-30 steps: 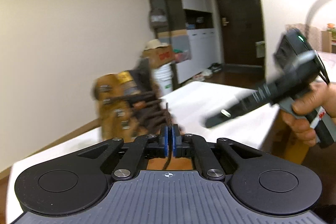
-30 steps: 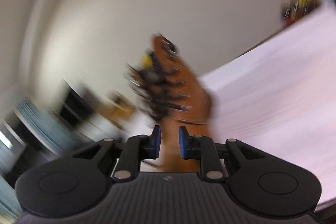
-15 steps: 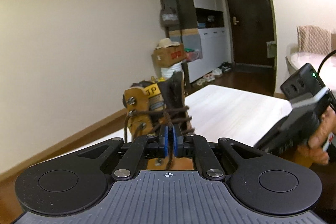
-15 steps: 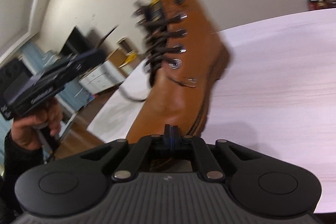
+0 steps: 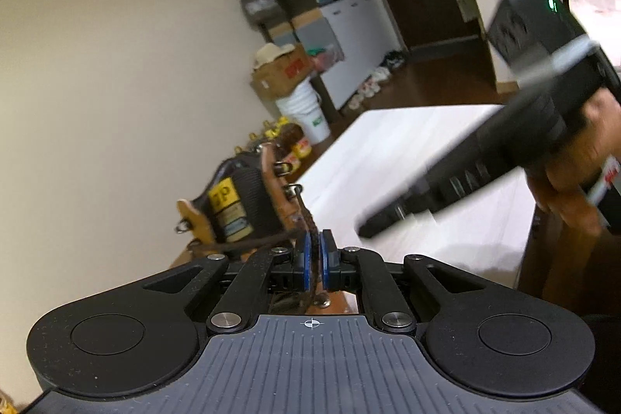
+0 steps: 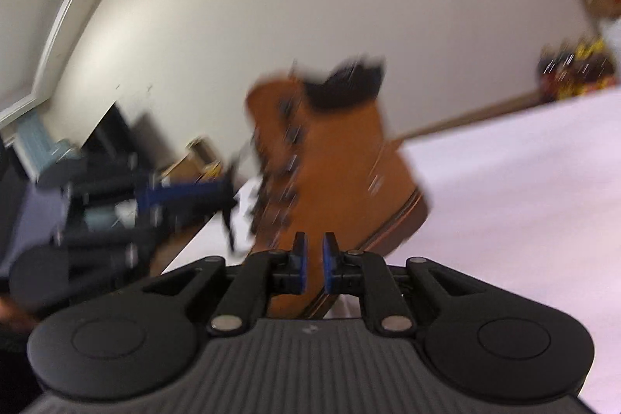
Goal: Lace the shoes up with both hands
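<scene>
While the tan leather lace-up boot (image 6: 333, 158) stands on the white table (image 6: 524, 189), the left gripper (image 5: 315, 255) has its blue pads pinched onto the dark brown braided lace (image 5: 306, 220) beside the boot's eyelets. The right gripper (image 6: 313, 258) holds nothing, its pads slightly parted just before the boot's sole.

White counter (image 6: 524, 181) carries a tan boot (image 6: 341, 158), standing upright near its left edge; rest of the surface shows bare white.
</scene>
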